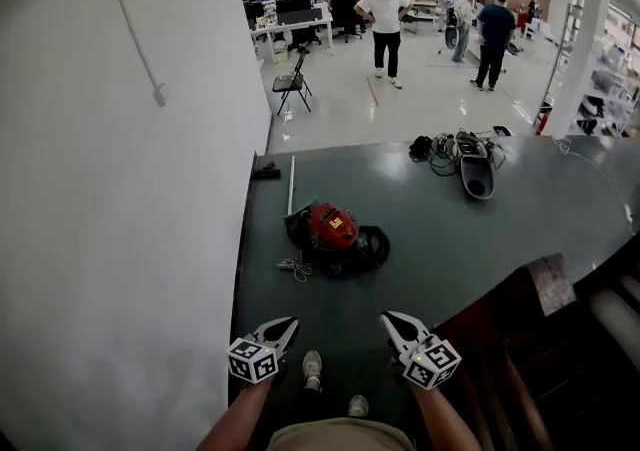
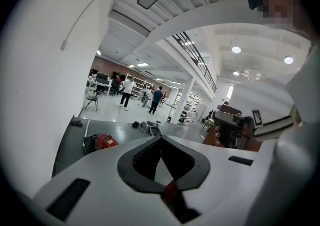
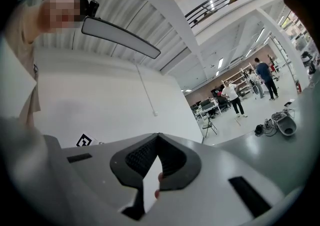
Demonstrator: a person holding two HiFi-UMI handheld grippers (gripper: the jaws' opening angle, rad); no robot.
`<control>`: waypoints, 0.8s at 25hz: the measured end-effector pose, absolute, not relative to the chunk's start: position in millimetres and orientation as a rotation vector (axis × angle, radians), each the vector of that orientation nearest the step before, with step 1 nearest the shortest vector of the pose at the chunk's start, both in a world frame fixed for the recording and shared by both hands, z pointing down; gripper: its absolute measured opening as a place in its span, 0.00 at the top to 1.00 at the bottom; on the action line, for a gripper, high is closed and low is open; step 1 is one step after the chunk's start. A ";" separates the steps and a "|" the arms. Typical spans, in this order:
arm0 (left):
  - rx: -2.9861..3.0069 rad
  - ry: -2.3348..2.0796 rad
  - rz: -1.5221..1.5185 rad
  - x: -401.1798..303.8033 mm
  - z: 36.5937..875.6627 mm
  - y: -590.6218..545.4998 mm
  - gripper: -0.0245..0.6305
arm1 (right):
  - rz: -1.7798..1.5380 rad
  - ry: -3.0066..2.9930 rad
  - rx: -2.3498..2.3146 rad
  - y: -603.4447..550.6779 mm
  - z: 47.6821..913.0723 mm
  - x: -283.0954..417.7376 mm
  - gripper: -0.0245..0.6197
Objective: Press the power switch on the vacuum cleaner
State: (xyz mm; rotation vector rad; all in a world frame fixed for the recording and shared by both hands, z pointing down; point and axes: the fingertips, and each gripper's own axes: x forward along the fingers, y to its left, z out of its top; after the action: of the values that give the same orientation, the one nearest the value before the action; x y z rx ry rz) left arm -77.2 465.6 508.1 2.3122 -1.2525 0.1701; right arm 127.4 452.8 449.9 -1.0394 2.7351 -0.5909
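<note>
Wall: a white wall (image 1: 120, 189) closed off the left side of the grey floor (image 1: 430, 219). It left little room to swing wide on that side.

Left gripper: the left gripper (image 1: 287, 324) was held low, close to the person's body. Its jaws were clenched tip to tip with nothing between them. It was well short of the machine and seemed to have no part in the press, so it was best kept out of the way.

Loose cord: a pale cord (image 1: 293, 264) lay coiled on the floor just left of the machine, a likely snag for a foot stepping in.

Vacuum cleaner: the vacuum cleaner (image 1: 333, 229), red on top with a dark body, sat on the floor ahead and well apart from both grippers. Closing that gap was judged the step in hand.

Power switch: no view showed it clearly. It was probably on the red top, so the person needed to find it by eye before reaching.

Right gripper: the right gripper (image 1: 387, 318) was also closed on nothing. Shut tips make a single blunt point, which suited a straight downward push on a button. A square, brief press would keep the body from rolling.

Floor nozzle: a dark nozzle (image 1: 477, 177) and tangled cables (image 1: 440, 151) lay farther right, clear of the path.
</note>
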 end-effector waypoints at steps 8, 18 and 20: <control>2.347 -1.179 0.182 -97.2 515.9 389.6 0.95 | -0.641 2.779 -1.091 397.8 463.4 95.8 0.95; 2.405 -1.078 0.220 -147.8 524.0 304.3 0.95 | -0.690 2.766 -1.168 318.2 468.4 31.6 0.95; 2.414 -1.060 0.235 -161.5 527.4 291.6 0.95 | -0.695 2.773 -1.186 303.4 470.2 17.5 0.95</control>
State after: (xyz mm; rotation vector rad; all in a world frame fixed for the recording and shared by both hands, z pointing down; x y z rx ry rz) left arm -161.5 291.6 527.4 2.4143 -1.0596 0.2355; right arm 17.5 303.4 470.2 -1.1858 2.7727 -0.6951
